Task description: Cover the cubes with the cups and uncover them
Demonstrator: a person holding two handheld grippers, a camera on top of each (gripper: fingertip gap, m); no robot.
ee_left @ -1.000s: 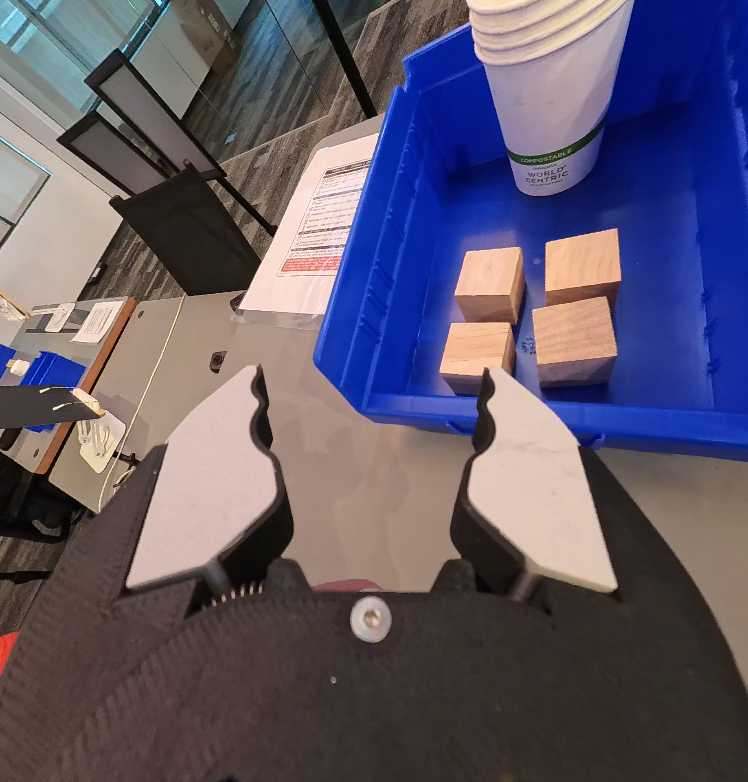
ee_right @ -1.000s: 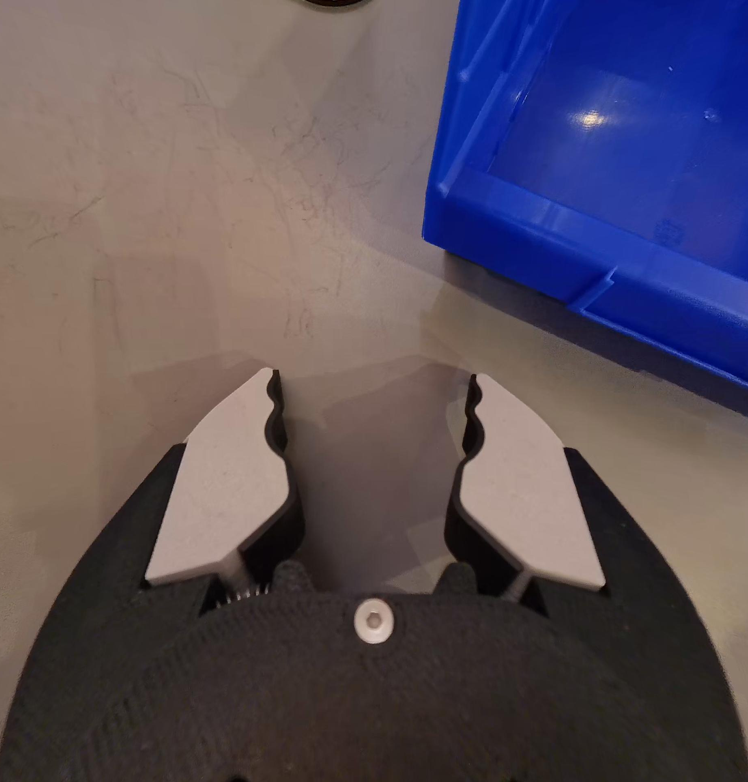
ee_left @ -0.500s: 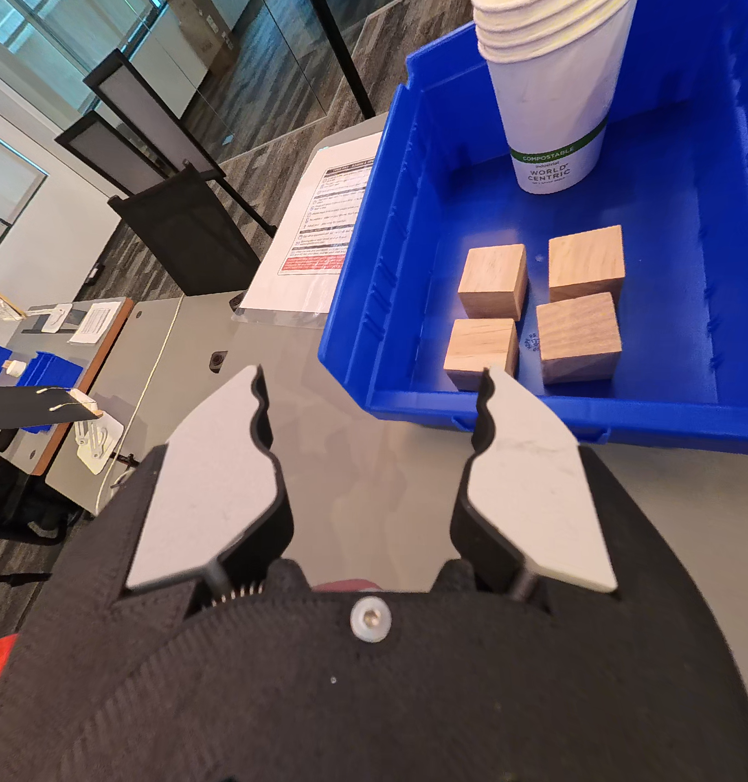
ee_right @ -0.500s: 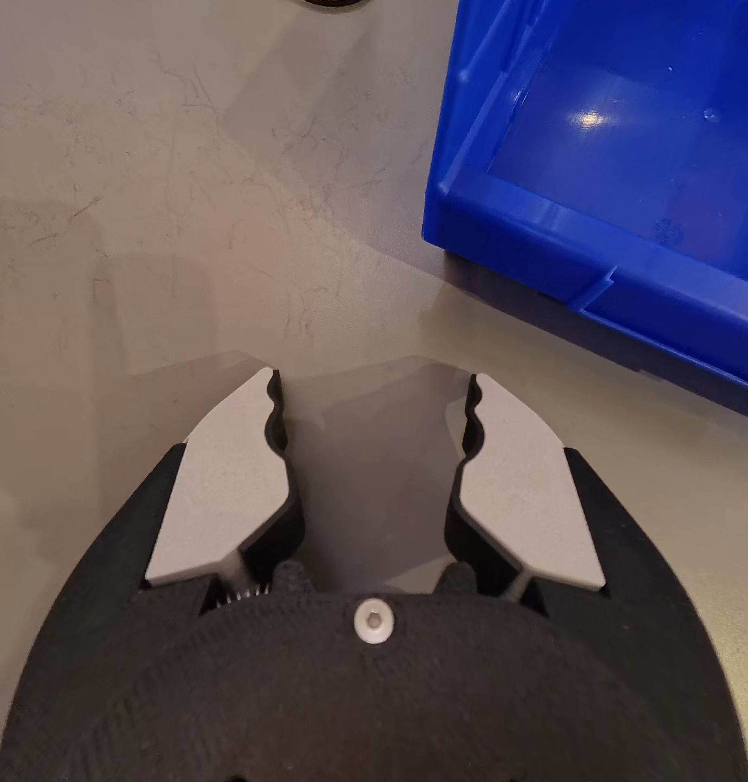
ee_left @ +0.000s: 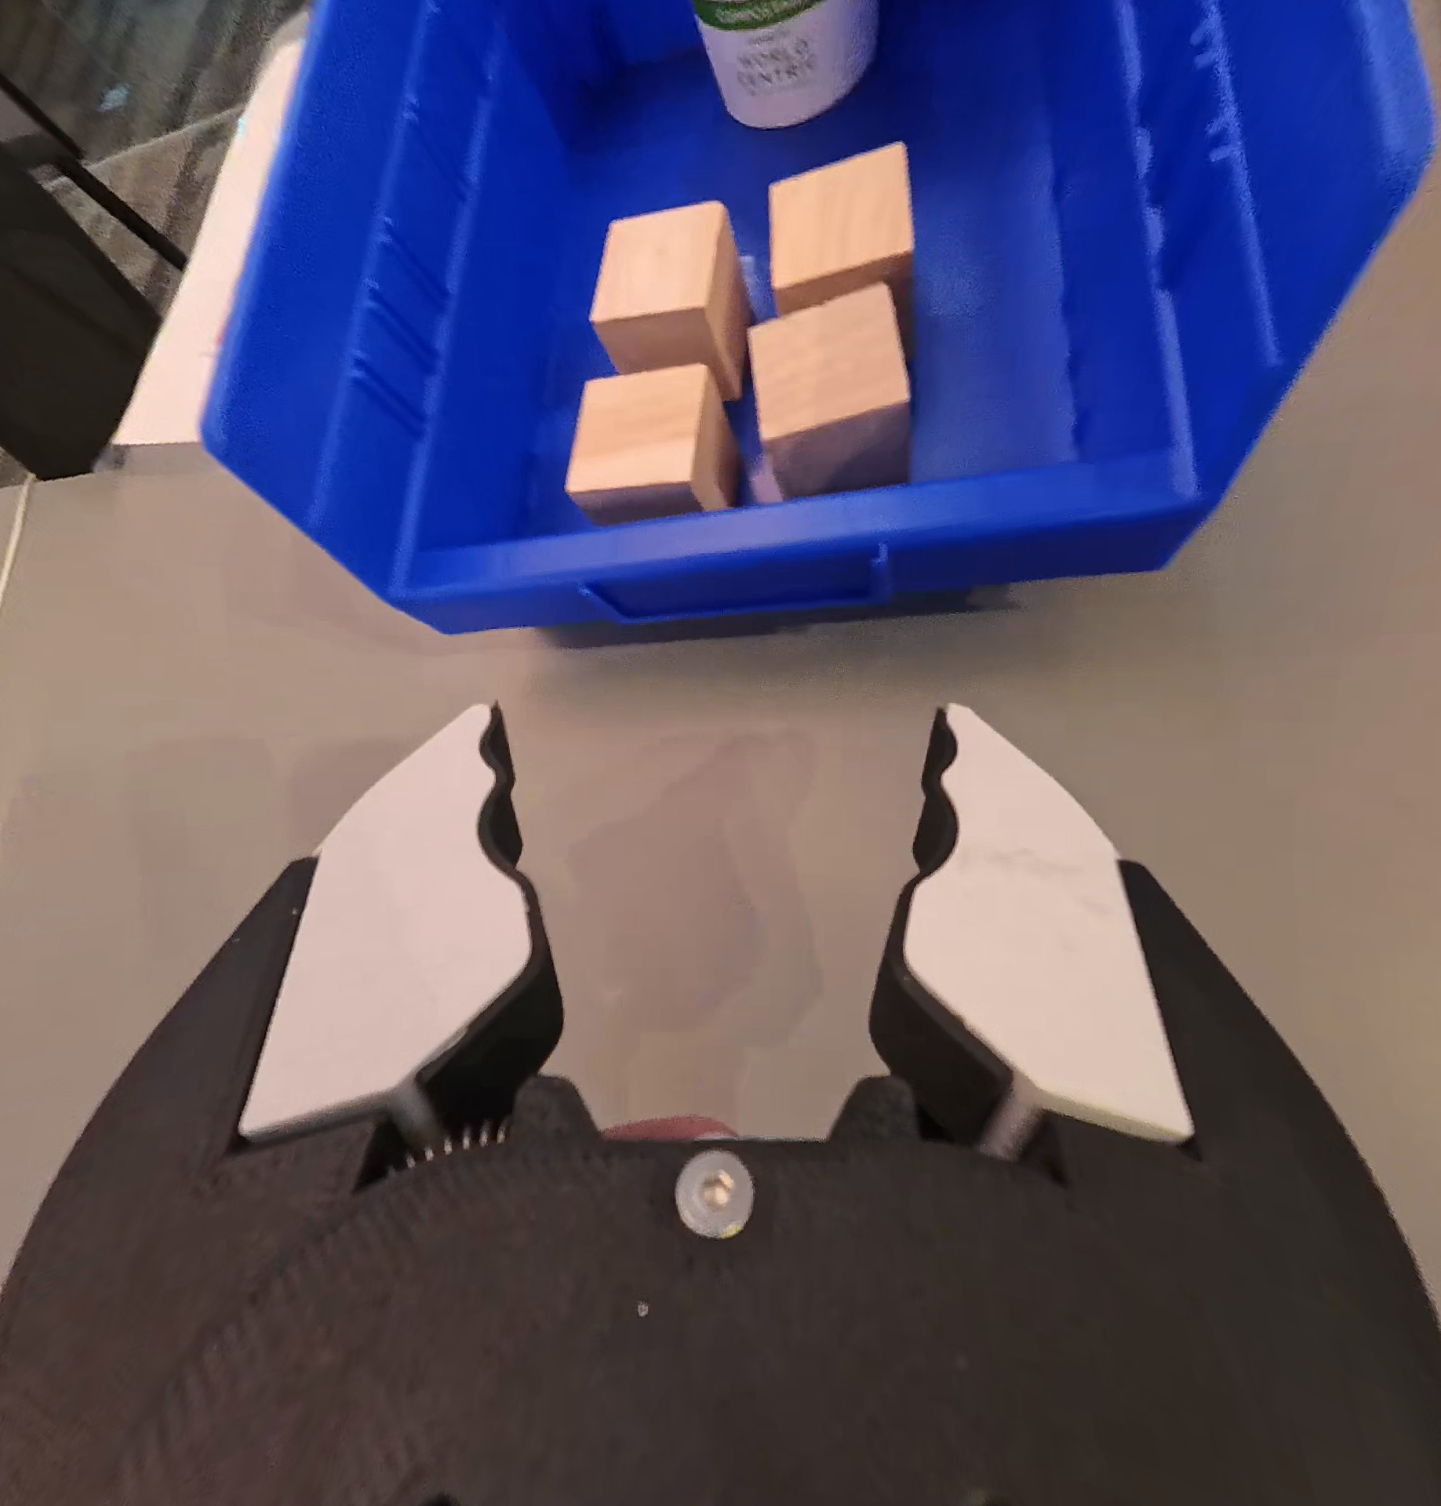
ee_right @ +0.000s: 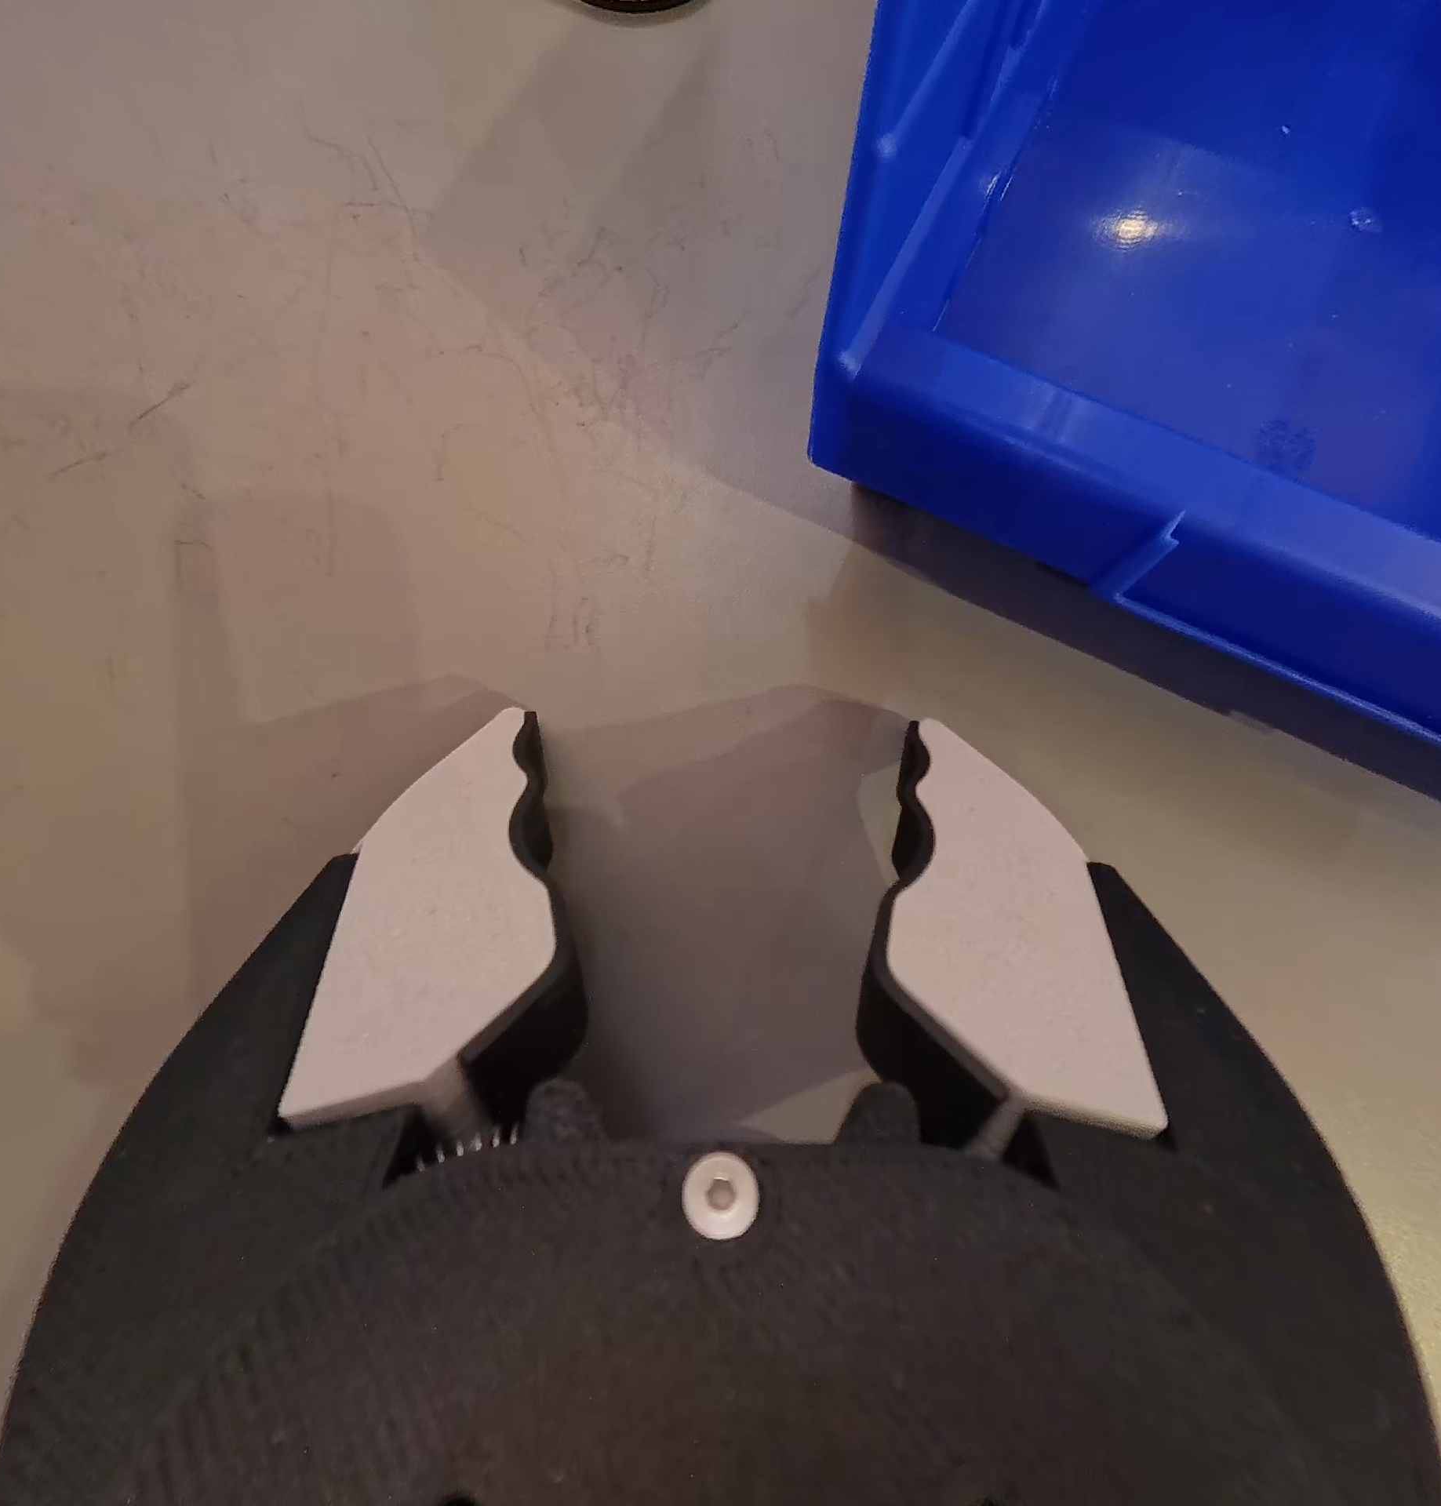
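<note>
So: blue bin at 12 o'clock in left wrist view, sitting on grey table. Inside: four wooden cubes in a tight two-by-two cluster near the front wall, all uncovered. Behind them at 12, white paper cups, bottom only in frame, so count unclear. Left gripper over bare table just short of the bin, jaws apart, holding nothing. Right gripper likewise spread wide and empty above scratched tabletop; bin corner at 1 o'clock, the visible part of its floor bare. White sheet at 10 o'clock beside the bin.
</note>
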